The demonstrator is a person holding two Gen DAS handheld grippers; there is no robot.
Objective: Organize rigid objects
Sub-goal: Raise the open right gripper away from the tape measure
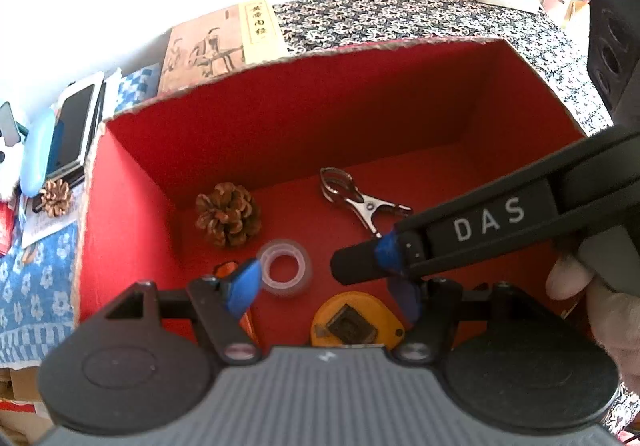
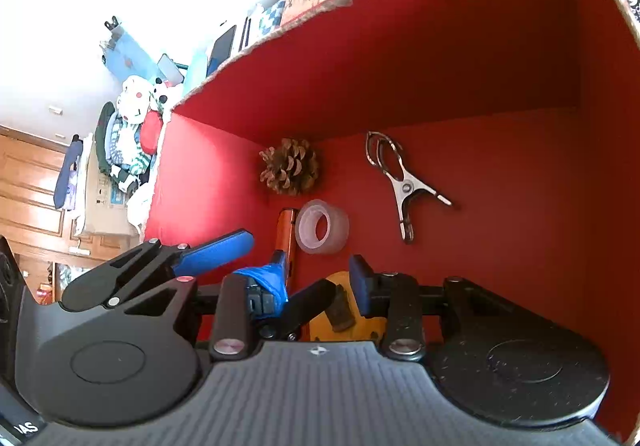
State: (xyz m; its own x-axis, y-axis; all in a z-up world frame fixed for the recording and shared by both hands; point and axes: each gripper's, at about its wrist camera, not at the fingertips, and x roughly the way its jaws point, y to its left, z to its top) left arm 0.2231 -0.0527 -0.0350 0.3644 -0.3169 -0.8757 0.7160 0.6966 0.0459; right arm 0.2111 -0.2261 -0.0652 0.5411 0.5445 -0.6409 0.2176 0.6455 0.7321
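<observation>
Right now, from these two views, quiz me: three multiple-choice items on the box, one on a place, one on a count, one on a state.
1. Where is the tape roll?
A. between the pinecone and the orange tool
B. outside the box
C. on top of the clamp

2. How many pinecones show in the left wrist view?
A. none
B. two
C. five

3. How stands the left gripper?
A. shut on the clamp
B. shut on the roll
C. open, holding nothing

Key: 1 A, it lies on the box floor with the pinecone behind and the orange tool in front. 2 B, one inside, one outside to the left. 3 C, its blue fingers stand apart; the clamp lies free.
</observation>
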